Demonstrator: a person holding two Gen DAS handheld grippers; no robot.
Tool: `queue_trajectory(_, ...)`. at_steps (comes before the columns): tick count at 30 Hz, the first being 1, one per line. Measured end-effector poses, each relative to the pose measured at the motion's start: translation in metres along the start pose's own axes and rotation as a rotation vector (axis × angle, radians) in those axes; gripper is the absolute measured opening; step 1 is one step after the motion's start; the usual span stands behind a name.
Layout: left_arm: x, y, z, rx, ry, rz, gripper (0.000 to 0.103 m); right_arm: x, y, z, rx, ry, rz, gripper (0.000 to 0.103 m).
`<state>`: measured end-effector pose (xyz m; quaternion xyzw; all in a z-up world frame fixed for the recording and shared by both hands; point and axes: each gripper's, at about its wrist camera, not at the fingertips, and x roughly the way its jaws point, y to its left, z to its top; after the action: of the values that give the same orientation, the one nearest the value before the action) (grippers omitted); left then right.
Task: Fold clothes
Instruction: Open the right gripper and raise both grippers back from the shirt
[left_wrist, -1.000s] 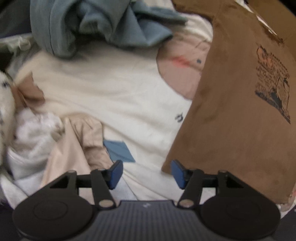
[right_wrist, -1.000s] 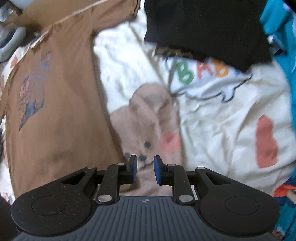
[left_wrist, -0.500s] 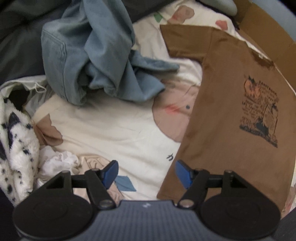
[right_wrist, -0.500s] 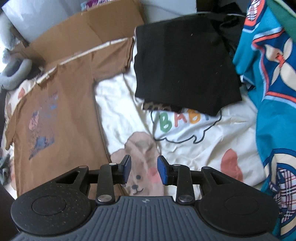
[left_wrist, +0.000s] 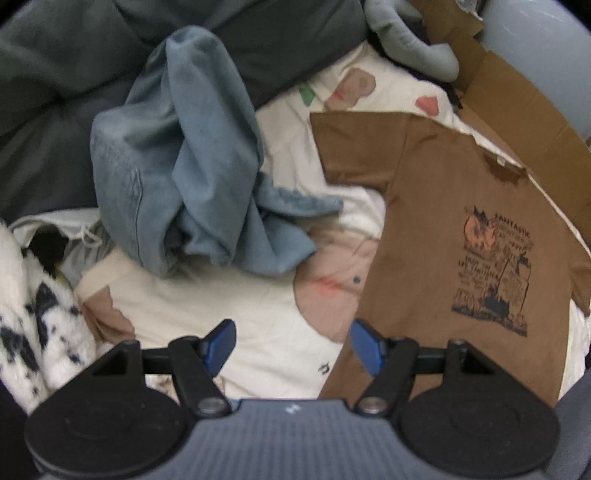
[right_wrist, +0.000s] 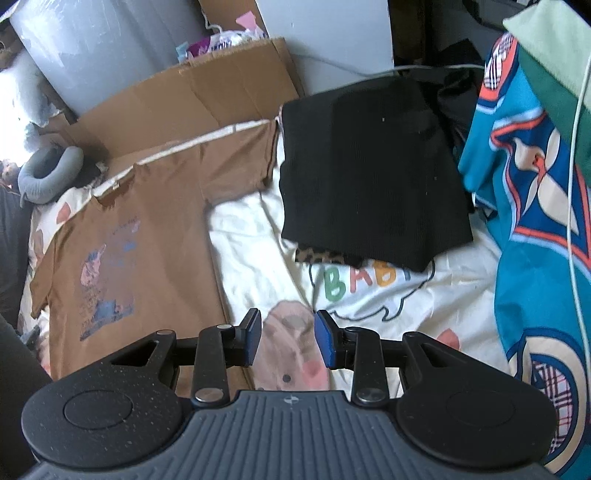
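Brown T-shirt (right_wrist: 147, 236) lies flat, bare sheet (right_wrist: 251, 236) beside its edge

A brown T-shirt (left_wrist: 436, 240) with a dark printed graphic lies spread flat, front up, on the cartoon-print bedsheet (right_wrist: 258, 236). Blue jeans (left_wrist: 184, 155) sit crumpled beside it; a folded black garment (right_wrist: 369, 166) rests nearby.

Bed sheet (left_wrist: 207, 295), brown tee (left_wrist: 436, 229), blk top (right_wrist: 369, 177)

your brown t-shirt (left_wrist: 436, 236) has its hem hidden behind the left hand-held gripper (left_wrist: 291, 345). its chest print (left_wrist: 495, 266) is too blurred to read.
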<state>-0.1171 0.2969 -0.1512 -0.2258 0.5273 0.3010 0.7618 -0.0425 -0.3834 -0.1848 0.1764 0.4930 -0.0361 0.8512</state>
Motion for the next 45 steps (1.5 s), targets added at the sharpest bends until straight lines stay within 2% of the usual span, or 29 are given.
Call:
queue_trajectory(13,0.016,-0.037,0.034,0.062,-0.014,-0.012,0.073,0.009,0.003,0.018,0.025,-0.021,-0.001,0.039)
queue_trajectory(20,0.018,-0.071,0.060,0.105,-0.038,-0.072,0.078,0.028,0.008,0.032,0.039,-0.032,0.021,0.039)
queue_trajectory(32,0.046,-0.152,0.106,0.217,-0.067,-0.121,0.080,0.096,0.022,0.057,0.064,-0.048,0.077,0.039)
queue_trajectory(45,0.126,-0.185,0.103,0.229,0.001,-0.144,0.080,0.188,0.047,0.095,0.083,-0.050,0.115,0.039)
